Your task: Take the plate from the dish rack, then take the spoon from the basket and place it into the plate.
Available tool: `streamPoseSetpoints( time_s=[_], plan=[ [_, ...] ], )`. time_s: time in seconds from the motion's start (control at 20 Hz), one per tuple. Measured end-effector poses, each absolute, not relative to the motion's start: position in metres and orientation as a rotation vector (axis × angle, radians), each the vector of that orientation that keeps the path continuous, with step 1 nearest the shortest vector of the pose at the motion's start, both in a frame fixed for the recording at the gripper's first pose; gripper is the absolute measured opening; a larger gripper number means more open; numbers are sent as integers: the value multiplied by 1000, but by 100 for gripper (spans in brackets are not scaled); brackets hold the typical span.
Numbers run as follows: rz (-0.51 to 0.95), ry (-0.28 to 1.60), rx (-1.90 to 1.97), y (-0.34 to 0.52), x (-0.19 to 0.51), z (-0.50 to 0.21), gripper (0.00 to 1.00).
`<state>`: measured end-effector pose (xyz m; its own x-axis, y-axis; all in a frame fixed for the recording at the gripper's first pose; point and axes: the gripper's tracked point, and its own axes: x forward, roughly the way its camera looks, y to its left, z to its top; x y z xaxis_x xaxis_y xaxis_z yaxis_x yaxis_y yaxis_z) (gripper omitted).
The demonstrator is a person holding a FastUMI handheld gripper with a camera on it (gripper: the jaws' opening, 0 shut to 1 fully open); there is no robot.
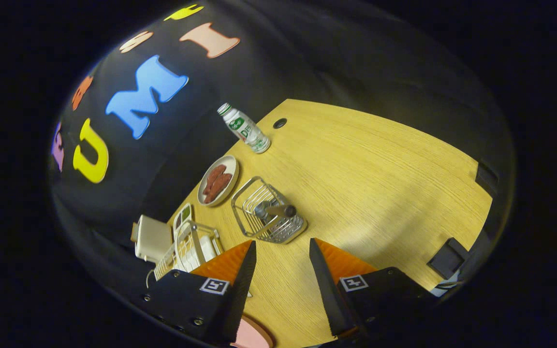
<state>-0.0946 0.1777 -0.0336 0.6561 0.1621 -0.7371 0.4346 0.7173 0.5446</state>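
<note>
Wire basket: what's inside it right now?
Inside the wire basket a spoon lies, handle outward; its bowl is hidden by the wires. The gripper hovers open, just short of it.

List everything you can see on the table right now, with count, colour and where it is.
table: one, light wood, under everything
bottle: one, white and green, near the far edge
small plate: one, cream, holding reddish-brown food, between bottle and basket
basket: one, silver wire, just ahead of the fingers
spoon: one, metallic, lying in the basket
dish rack: one, white, beside one finger
pink plate: one, pink, partly hidden below the fingers
gripper: one, open, holding nothing
</note>
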Motion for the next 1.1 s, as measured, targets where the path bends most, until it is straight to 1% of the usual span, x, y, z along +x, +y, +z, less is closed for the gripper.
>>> streamPoseSetpoints(
  time_s=[0.15,0.4,0.5,0.55,0.7,0.85,0.95,1.1],
  plan=[
    [-280,818,878,165,-79,-38,68],
    [-331,806,980,163,-63,-46,68],
    [-341,808,988,160,-59,-45,60],
    [-336,816,987,163,-52,-53,52],
    [-306,816,997,168,-44,-48,25],
    [-271,826,993,169,-40,-42,24],
    [-256,824,1001,170,-37,-36,20],
    [-249,840,959,168,-38,-27,20]
  ],
)
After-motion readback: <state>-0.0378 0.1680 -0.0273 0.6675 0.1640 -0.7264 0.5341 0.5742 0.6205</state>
